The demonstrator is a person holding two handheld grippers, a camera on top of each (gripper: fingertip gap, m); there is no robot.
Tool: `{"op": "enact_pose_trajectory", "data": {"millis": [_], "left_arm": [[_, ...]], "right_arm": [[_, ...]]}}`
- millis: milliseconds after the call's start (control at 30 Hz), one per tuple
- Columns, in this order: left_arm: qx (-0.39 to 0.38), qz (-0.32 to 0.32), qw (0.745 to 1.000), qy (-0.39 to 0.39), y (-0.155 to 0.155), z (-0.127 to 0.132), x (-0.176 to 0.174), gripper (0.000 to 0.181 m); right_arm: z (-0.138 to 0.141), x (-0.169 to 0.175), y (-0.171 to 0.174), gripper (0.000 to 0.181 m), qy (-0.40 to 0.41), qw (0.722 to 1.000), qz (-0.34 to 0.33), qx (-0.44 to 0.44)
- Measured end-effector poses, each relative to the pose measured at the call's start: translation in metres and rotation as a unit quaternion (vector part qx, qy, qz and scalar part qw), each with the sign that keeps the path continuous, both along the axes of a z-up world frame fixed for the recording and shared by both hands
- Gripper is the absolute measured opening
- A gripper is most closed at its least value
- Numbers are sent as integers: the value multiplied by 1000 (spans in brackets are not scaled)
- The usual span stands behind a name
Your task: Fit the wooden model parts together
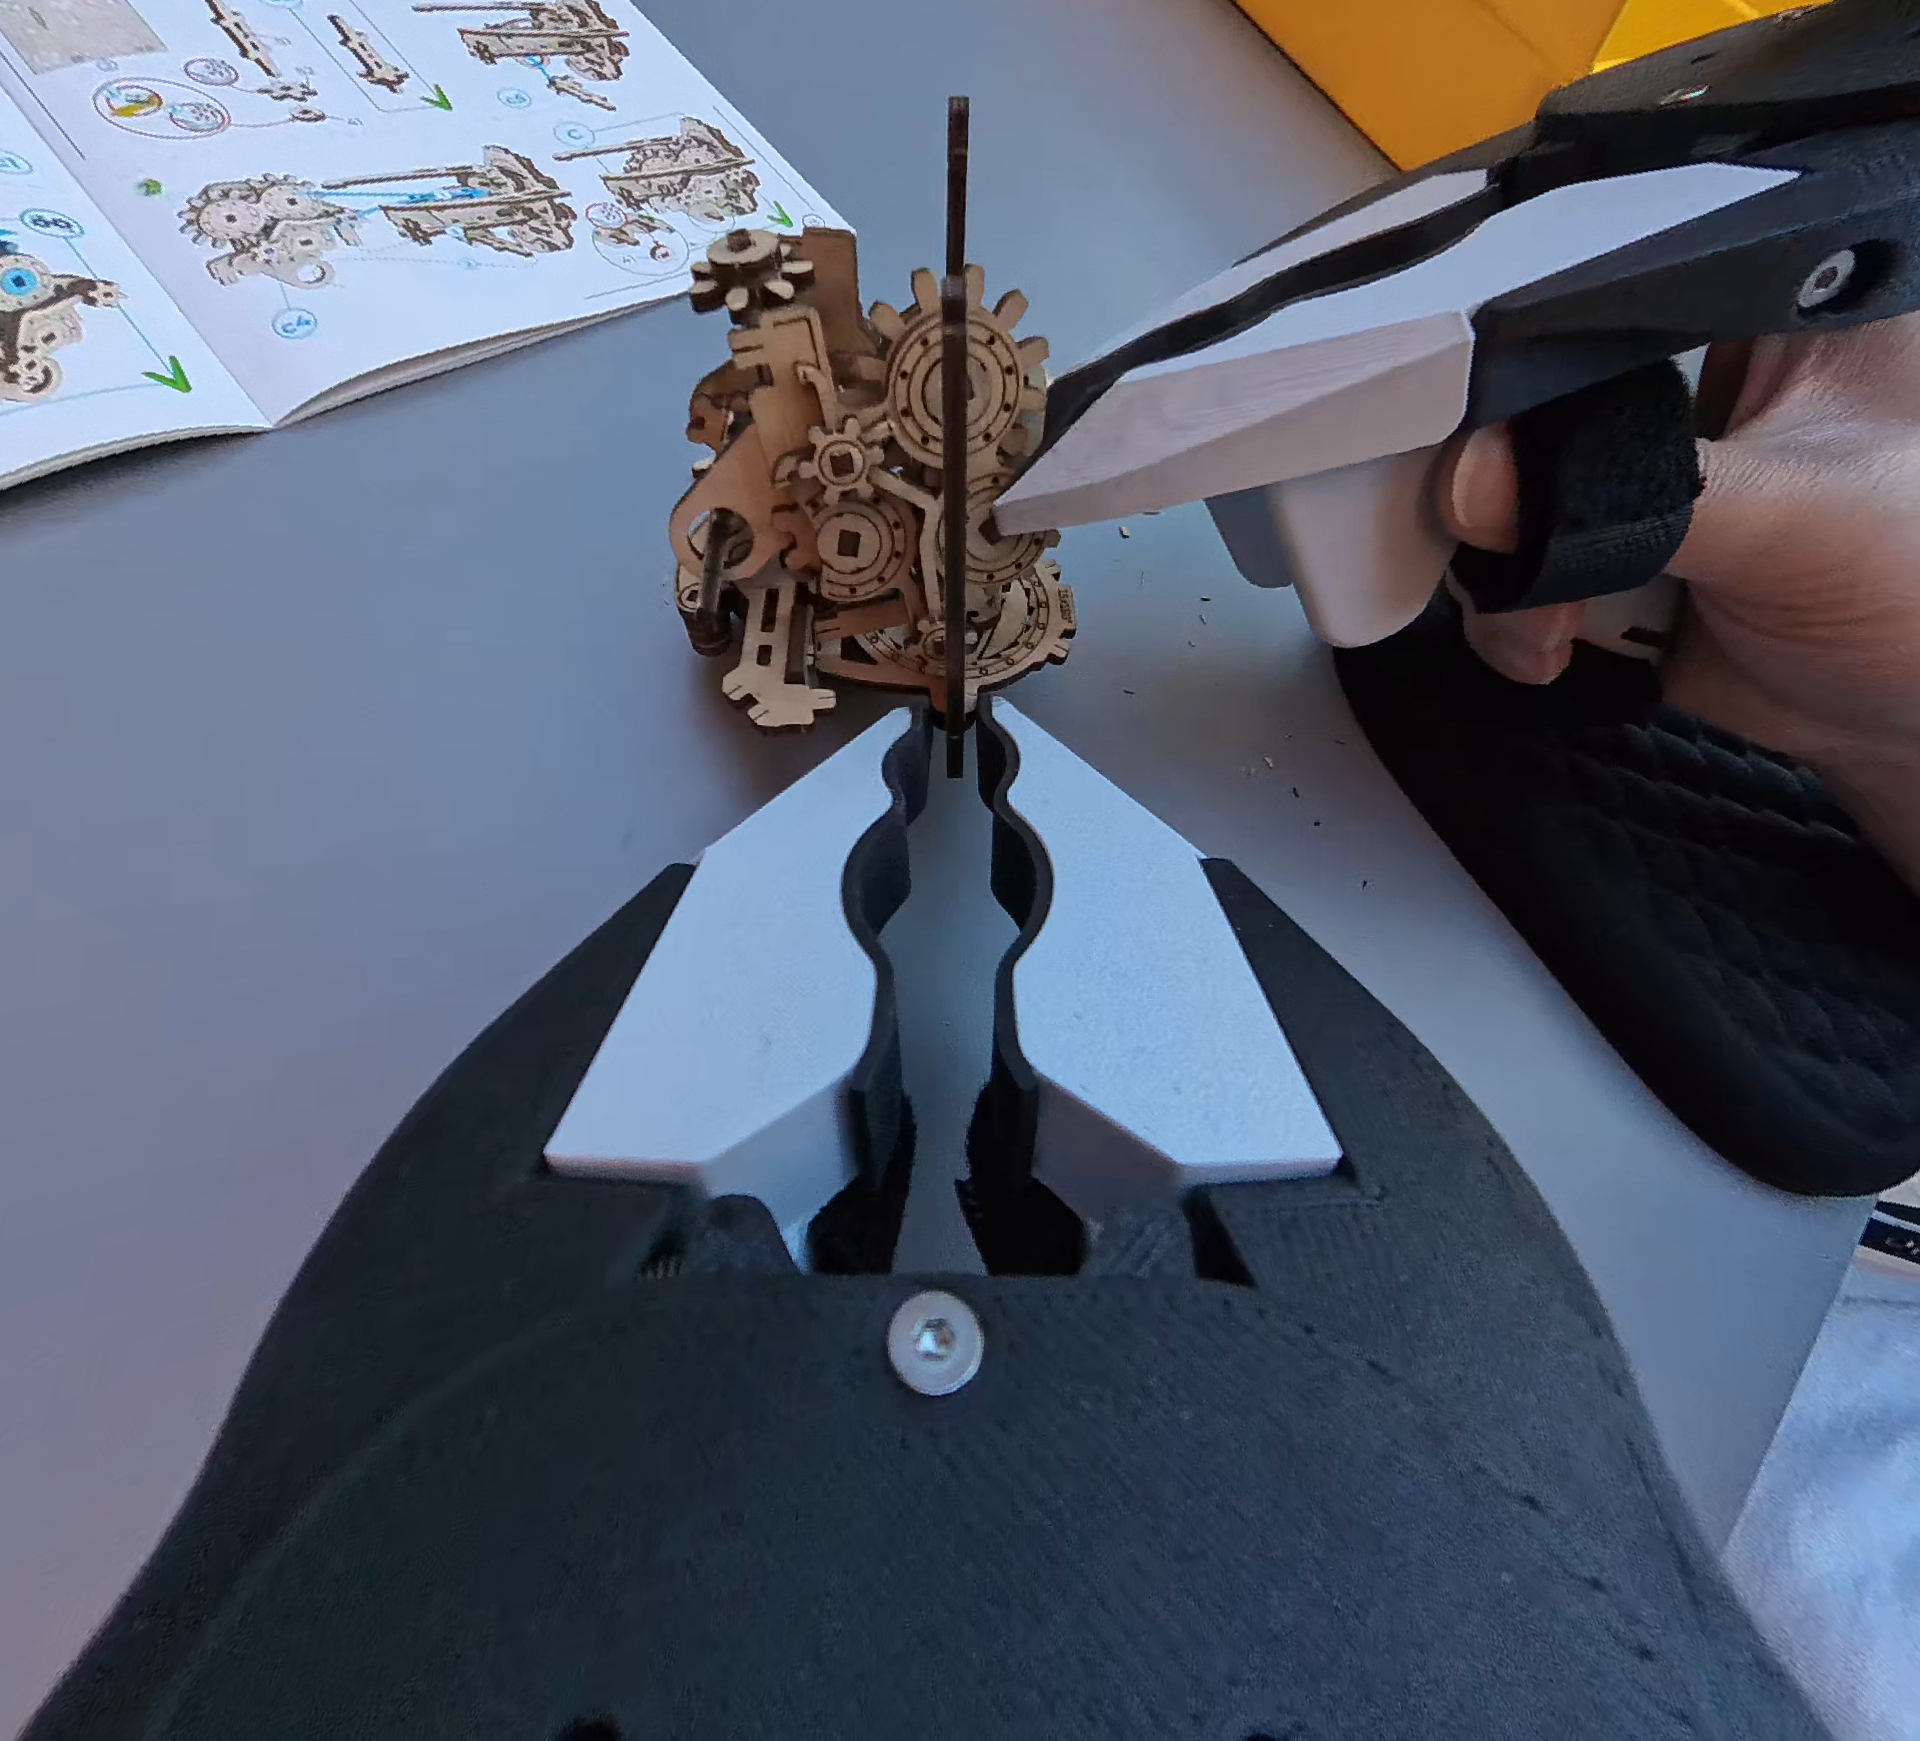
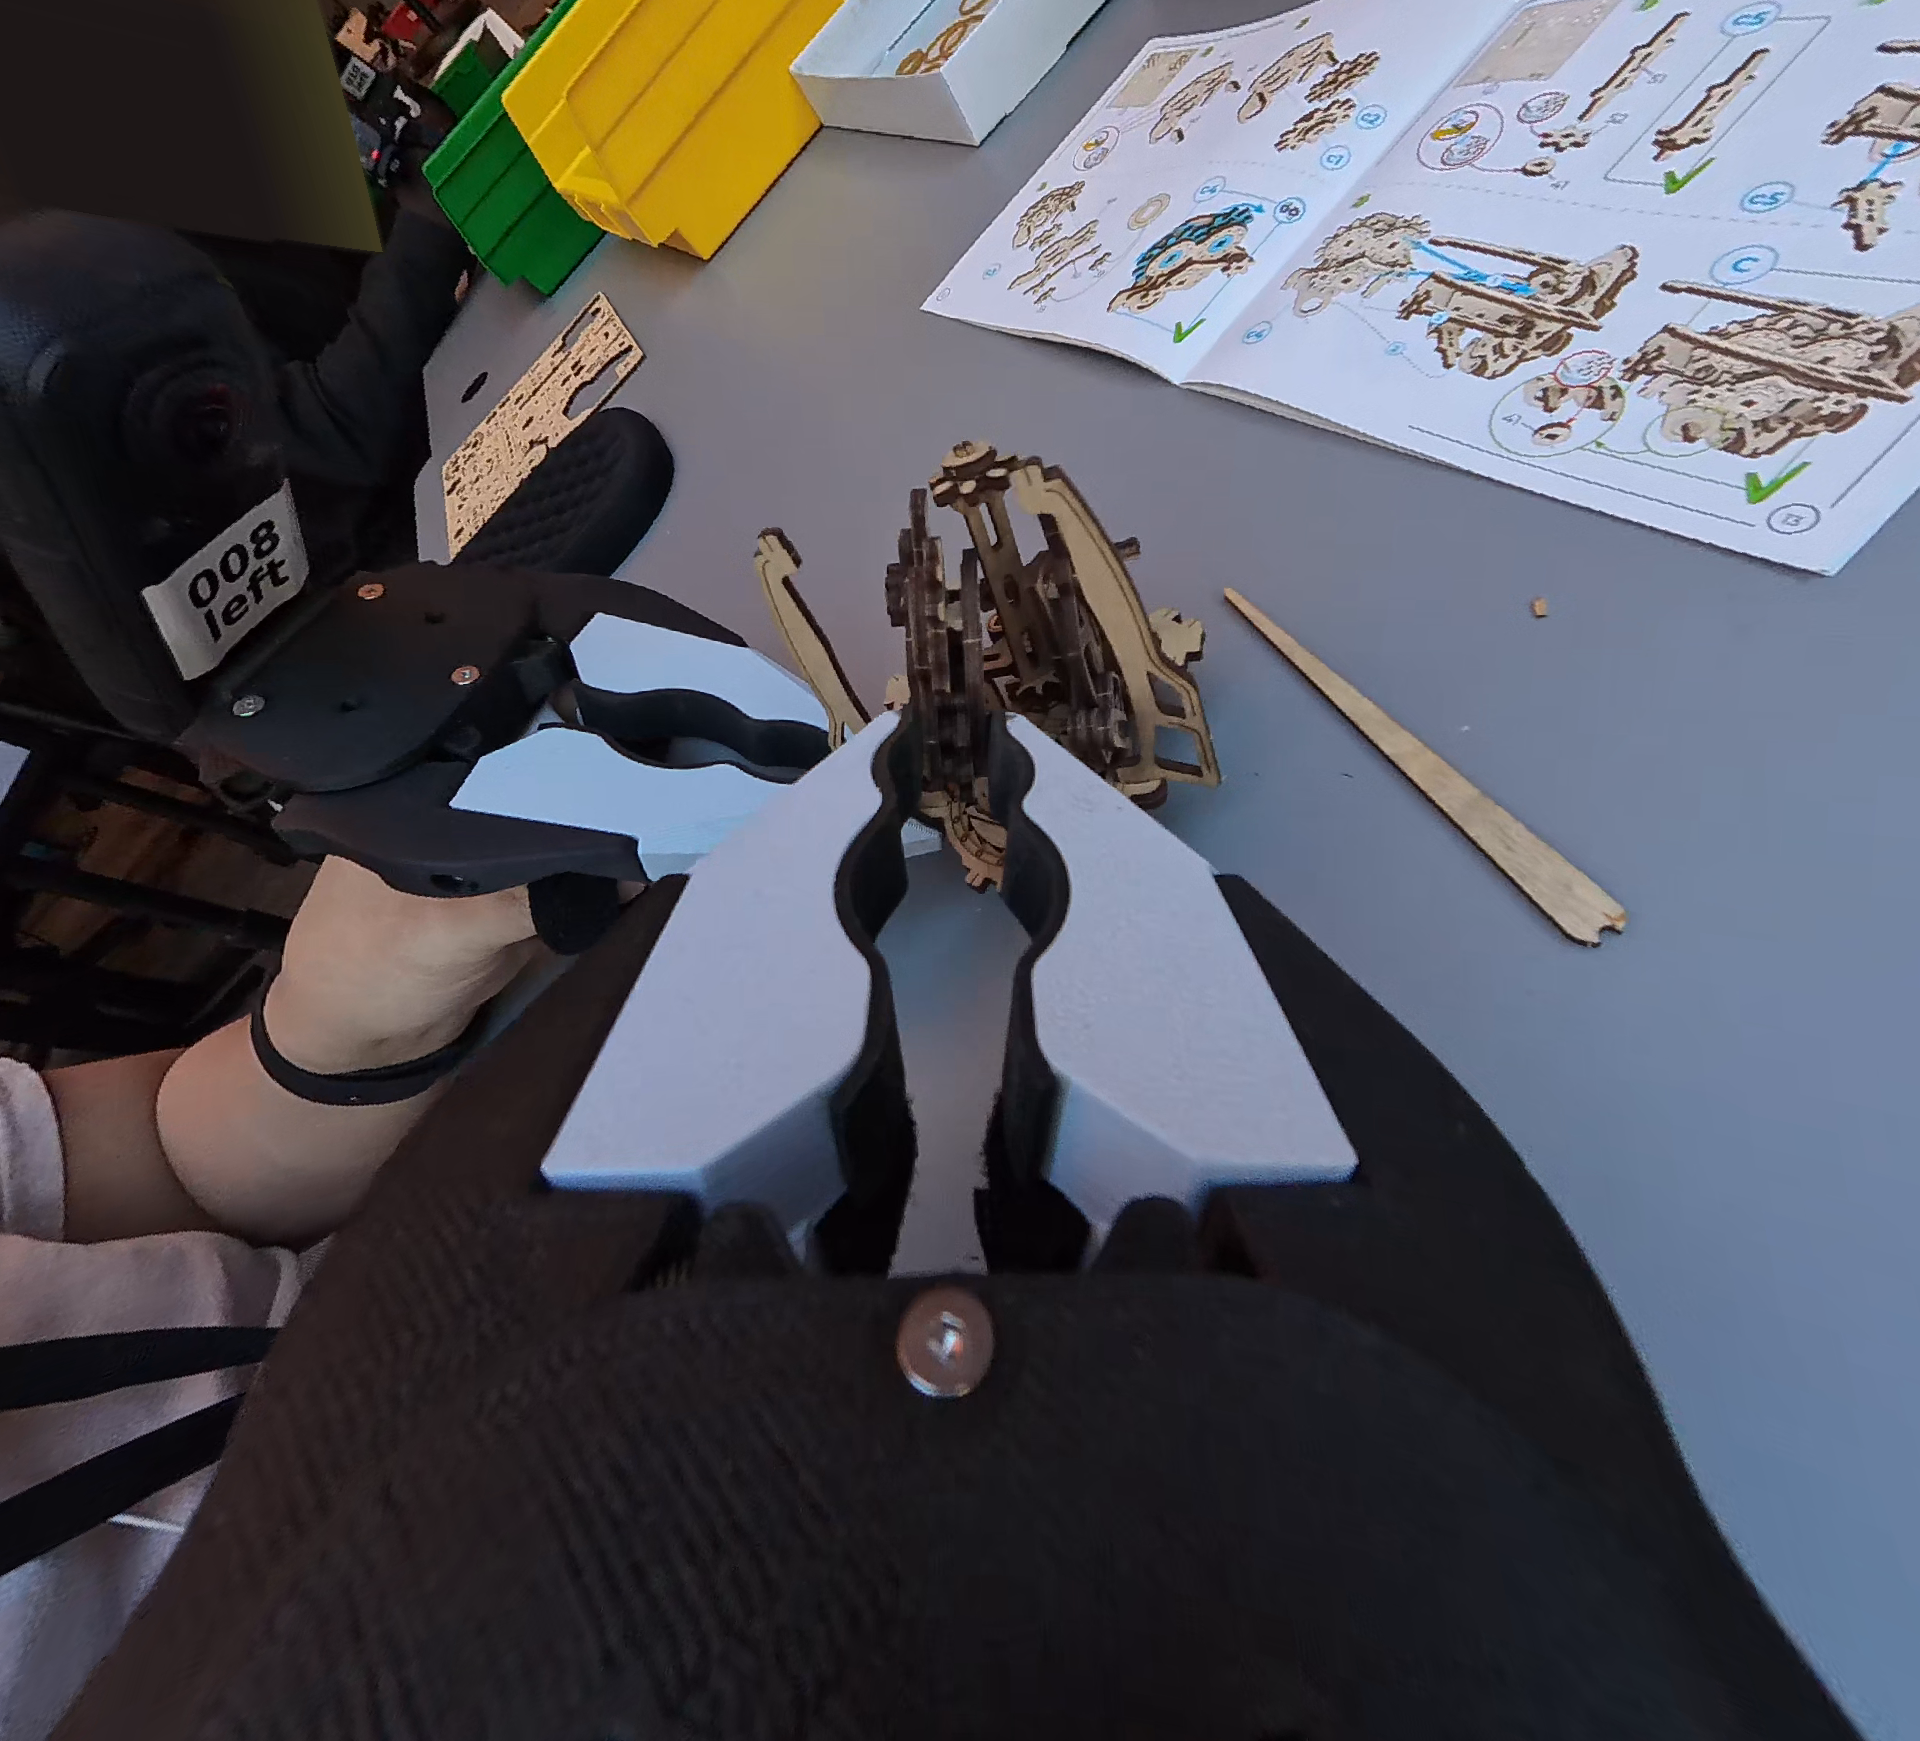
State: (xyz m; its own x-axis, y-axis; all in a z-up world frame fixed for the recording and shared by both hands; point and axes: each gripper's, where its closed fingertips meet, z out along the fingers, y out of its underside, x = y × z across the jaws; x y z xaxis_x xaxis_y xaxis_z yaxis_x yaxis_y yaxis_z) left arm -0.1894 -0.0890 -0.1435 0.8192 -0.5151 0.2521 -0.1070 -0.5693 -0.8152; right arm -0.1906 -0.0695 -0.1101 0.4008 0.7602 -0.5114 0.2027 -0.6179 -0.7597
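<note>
Plywood gear assembly (image 1: 873, 486) on grey table (image 1: 416, 756), pinched at one gear by right claw (image 2: 951, 735); left claw (image 1: 951, 735) pinches thin upright strip (image 1: 956, 341). Light, stiff, probably brittle: grip flat faces, not teeth.

Left claw (image 1: 956, 735) and right claw (image 2: 951, 735) nearly closed

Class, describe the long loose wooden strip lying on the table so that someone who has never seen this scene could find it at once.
Start at the open white instruction booklet on the grey table, then look below it, right of the wooden gear model. There the long, thin, pale wooden strip lies flat and alone. Unlike the model, it is one plain tapered sliver, narrow at its far end and notched at the near one.
</note>
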Motion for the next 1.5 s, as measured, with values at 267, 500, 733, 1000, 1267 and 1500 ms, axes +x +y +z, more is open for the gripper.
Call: {"op": "enact_pose_trajectory", "data": {"millis": [267,500,733,1000,1267,1500], "left_arm": [[7,-8,1000,-5,-1,3,1,7],[-10,-17,1000,-13,-4,0,1,7],[24,-31,999,1,-12,26,-43,23],[92,-238,963,85,32,34,-50,18],[81,-389,916,47,36,23,-29,6],[42,-449,892,8,30,21,-28,5]], "right_arm": [[3,0,2,10,23,999,-21,-10],[0,0,-3,10,-5,1000,22,19],[-2,-2,-7,11,-8,999,43,18],[-2,-1,-5,11,-17,999,39,32],[-4,1,-2,11,-16,999,41,20],[-4,0,0,11,-11,998,62,14]]}}
